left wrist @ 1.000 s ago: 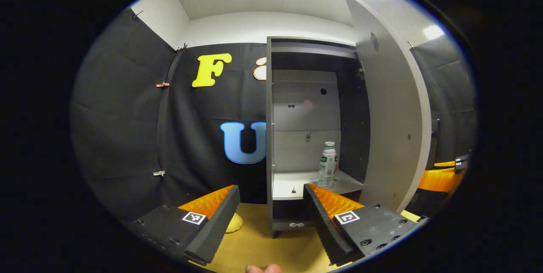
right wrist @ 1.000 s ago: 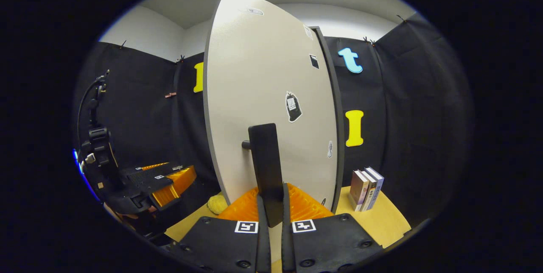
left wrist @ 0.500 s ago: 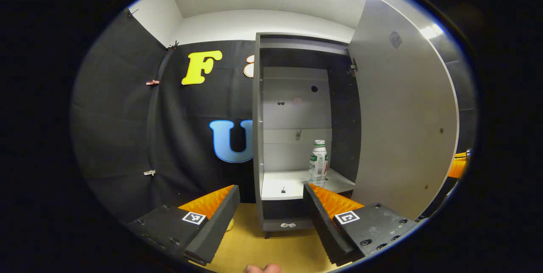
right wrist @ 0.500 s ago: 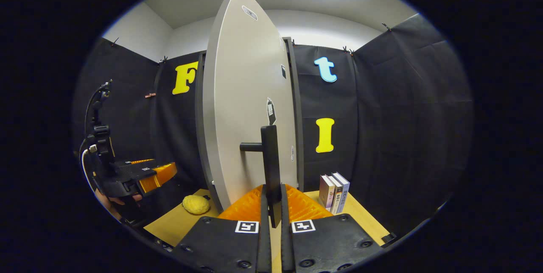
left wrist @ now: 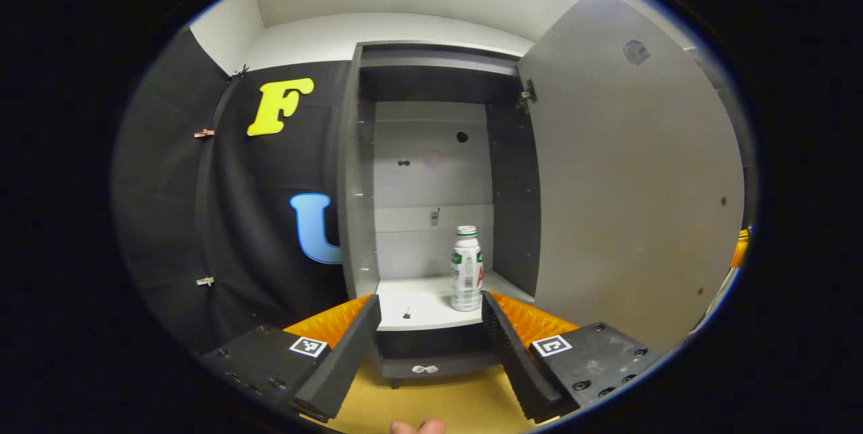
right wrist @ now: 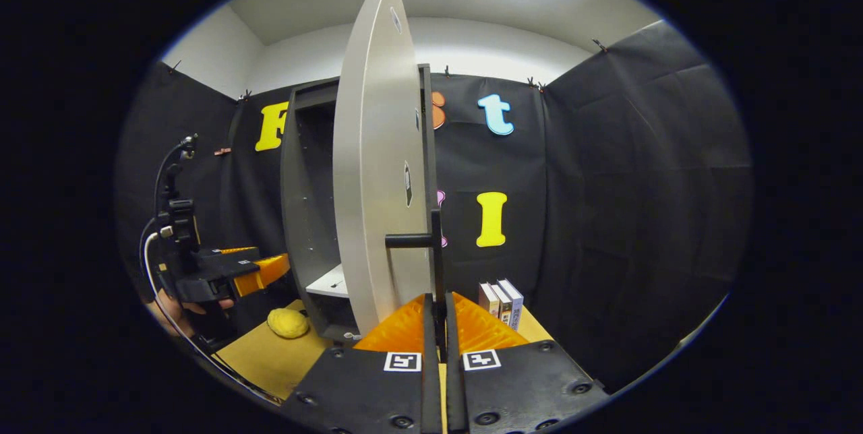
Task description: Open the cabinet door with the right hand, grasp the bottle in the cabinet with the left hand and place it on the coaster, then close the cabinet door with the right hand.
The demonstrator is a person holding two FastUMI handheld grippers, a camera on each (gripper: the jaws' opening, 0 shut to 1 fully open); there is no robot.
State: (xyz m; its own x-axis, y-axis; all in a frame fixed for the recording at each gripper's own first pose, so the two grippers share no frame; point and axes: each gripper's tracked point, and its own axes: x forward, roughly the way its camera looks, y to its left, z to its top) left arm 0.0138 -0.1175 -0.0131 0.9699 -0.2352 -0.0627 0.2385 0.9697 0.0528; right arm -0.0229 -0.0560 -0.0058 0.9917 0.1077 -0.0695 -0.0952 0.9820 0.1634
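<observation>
Tan table in a booth with black cloth walls and a white ceiling. Grey cabinet stands on the table, door swung wide to its right. Bottle: white, green cap, printed label, upright on the cabinet's white lower shelf, toward the right. Left gripper spread, in front of the cabinet, bottle beyond its fingertips. Right gripper pinching the door's dark handle. Yellow lump left of the cabinet base; books to its right.
</observation>
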